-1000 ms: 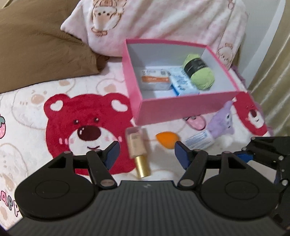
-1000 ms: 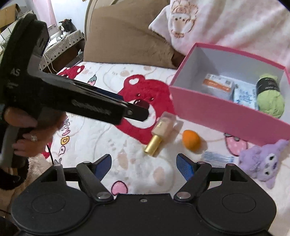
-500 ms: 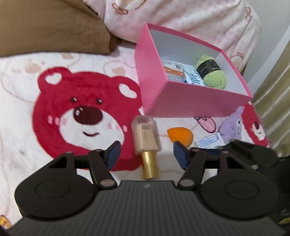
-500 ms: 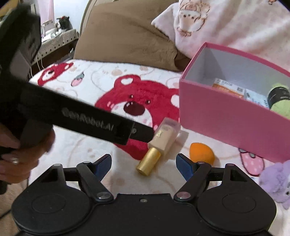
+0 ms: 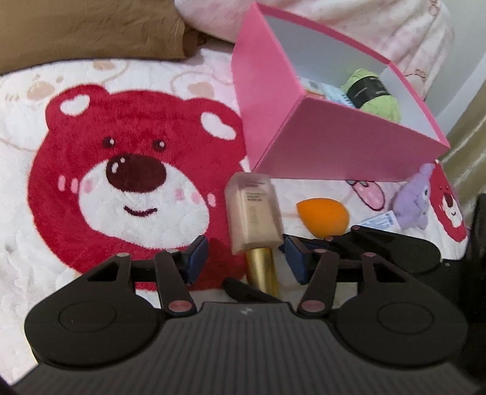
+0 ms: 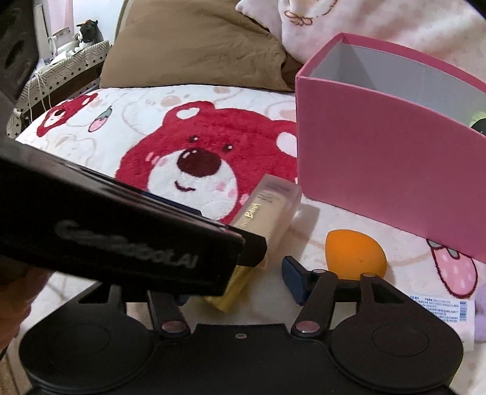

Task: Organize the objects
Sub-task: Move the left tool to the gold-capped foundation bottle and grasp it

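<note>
A beige foundation bottle (image 5: 254,212) with a gold cap lies on the bear blanket in front of the pink box (image 5: 334,142). My left gripper (image 5: 247,258) is open, its blue pads either side of the gold cap, not touching. In the right wrist view the bottle (image 6: 267,212) is partly hidden by the left gripper's black body (image 6: 121,240). My right gripper (image 6: 235,284) is open low over the bottle's cap end; its left finger is hidden. An orange sponge (image 5: 322,217) (image 6: 355,255) lies right of the bottle.
The pink box (image 6: 388,170) holds green yarn (image 5: 372,91) and small packets. A purple plush (image 5: 416,200) and a white tube (image 6: 440,307) lie to the right. A brown pillow (image 6: 194,45) and a pink blanket (image 5: 364,21) lie behind.
Both grippers have moved forward and down toward the foundation bottle. The left gripper's pads now flank the gold cap. The right gripper has come close beside the left one.
</note>
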Demonstrator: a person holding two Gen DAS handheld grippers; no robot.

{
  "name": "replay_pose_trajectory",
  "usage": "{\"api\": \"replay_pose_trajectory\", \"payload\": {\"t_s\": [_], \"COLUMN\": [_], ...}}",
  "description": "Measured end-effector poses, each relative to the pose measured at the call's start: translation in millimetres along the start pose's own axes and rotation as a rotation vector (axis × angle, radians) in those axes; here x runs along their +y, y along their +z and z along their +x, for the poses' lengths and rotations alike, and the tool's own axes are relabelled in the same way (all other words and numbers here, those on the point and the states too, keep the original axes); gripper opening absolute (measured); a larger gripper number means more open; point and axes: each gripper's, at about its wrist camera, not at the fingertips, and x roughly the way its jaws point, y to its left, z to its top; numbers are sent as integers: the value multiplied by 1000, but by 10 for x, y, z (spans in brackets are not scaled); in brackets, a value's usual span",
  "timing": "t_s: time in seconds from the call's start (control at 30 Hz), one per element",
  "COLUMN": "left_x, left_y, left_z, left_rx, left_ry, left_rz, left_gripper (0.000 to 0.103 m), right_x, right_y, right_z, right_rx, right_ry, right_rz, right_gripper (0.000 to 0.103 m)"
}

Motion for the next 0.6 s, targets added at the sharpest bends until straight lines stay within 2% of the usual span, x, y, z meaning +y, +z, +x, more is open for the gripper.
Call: {"api": "replay_pose_trajectory", "payload": {"t_s": [0.13,0.27,0.47,0.6], "left_x": [20,1,16,7], "left_y": [41,36,25,-36], "left_z": [122,169,113,54], "left_rx": [28,33,47,89], "left_ry": [-45,-49,-81,-100], "left_rz": [-33,-32,-62,-81], "left_gripper": [51,40,38,38], "right_x": [-7,8,67,94], "right_y": [16,23,0,-59], "right_z": [60,83,10,-96], "right_rx": [-12,-29,-33,-12], "right_ry": [-12,-26,-46,-34], "right_rz": [-6,-8,-54,-53], "right_gripper": [58,53,46,42]}}
